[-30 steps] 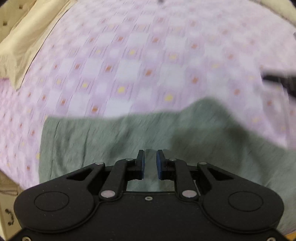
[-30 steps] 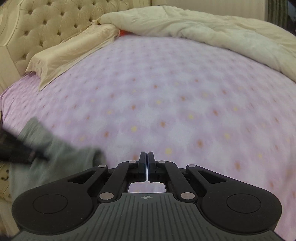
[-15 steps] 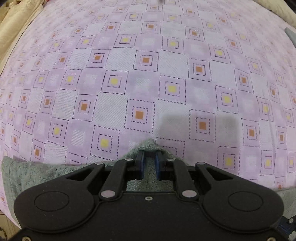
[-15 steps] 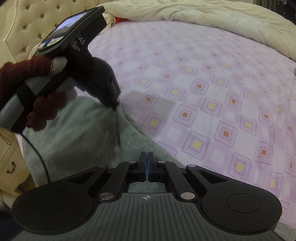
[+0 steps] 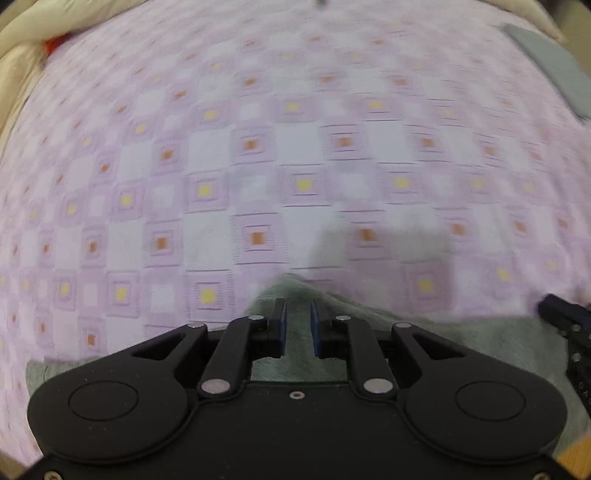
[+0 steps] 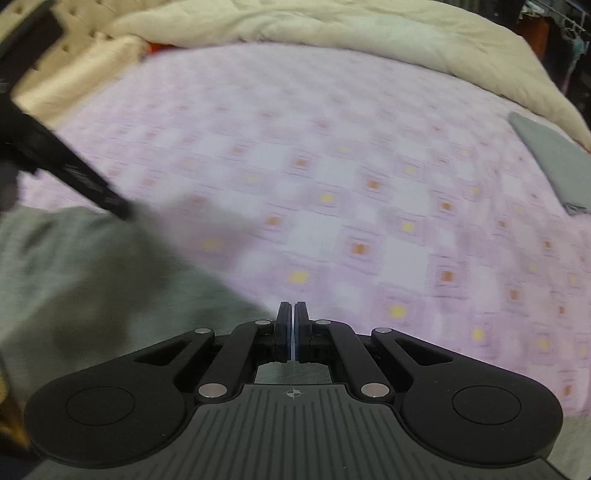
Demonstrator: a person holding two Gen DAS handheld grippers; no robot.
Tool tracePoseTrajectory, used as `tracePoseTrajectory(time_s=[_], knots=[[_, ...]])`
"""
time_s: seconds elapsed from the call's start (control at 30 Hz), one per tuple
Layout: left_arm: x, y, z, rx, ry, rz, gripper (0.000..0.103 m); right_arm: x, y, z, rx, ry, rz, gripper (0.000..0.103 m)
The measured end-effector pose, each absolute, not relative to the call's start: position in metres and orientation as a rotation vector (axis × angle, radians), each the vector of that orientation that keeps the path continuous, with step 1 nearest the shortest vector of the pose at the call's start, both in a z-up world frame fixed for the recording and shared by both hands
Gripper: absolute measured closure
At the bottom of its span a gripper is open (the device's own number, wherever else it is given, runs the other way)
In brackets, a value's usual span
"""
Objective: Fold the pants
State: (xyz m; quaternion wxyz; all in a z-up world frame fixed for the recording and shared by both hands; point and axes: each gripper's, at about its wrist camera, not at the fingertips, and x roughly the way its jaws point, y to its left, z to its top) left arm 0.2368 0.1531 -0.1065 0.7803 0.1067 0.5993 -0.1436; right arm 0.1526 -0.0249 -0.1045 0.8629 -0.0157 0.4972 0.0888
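Observation:
The grey-green pants [image 5: 480, 336] lie on the purple checked bed sheet [image 5: 295, 147], and also show in the right wrist view [image 6: 92, 266]. My left gripper [image 5: 297, 314] is nearly shut, with a fold of the pants bunched between its fingers. My right gripper [image 6: 294, 314] is shut at the pants' edge; cloth shows behind its fingers, and I cannot tell whether any is pinched. The left gripper's body [image 6: 66, 166] shows at the left of the right wrist view. The right gripper's edge [image 5: 569, 321] shows at the right of the left wrist view.
A cream duvet [image 6: 332, 33] is heaped along the far side of the bed. A cream pillow [image 6: 74, 77] lies at the far left by a tufted headboard. A folded grey garment [image 6: 554, 158] lies at the far right of the sheet.
Both views are blurred by motion. Both grippers have moved, drawing the pants along the sheet. The left gripper's body has swung left and away in the right wrist view.

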Motion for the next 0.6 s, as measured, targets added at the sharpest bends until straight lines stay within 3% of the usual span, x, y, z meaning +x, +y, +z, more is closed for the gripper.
tracePoseTrajectory(time_s=[0.13,0.3,0.47,0.53,0.6], knots=[[0.217,0.137,-0.109,0.260,1.303,-0.447,0.072,0.145,-0.006,-0.112,-0.061,1.098,0.191,0.101],[0.233,0.141,-0.134,0.253,1.338,-0.272,0.065,0.129,-0.048,-0.127,-0.002,1.194,-0.135,0.101],[0.248,0.155,-0.141,0.143,1.378,-0.200,0.065,0.093,-0.094,-0.108,0.031,1.194,-0.322,0.100],[0.242,0.154,-0.135,0.173,1.363,-0.220,0.066,0.069,-0.114,-0.095,0.089,1.141,-0.383,0.097],[0.236,0.153,-0.129,0.168,1.358,-0.252,0.066,0.049,-0.136,-0.081,0.114,1.091,-0.457,0.081]])
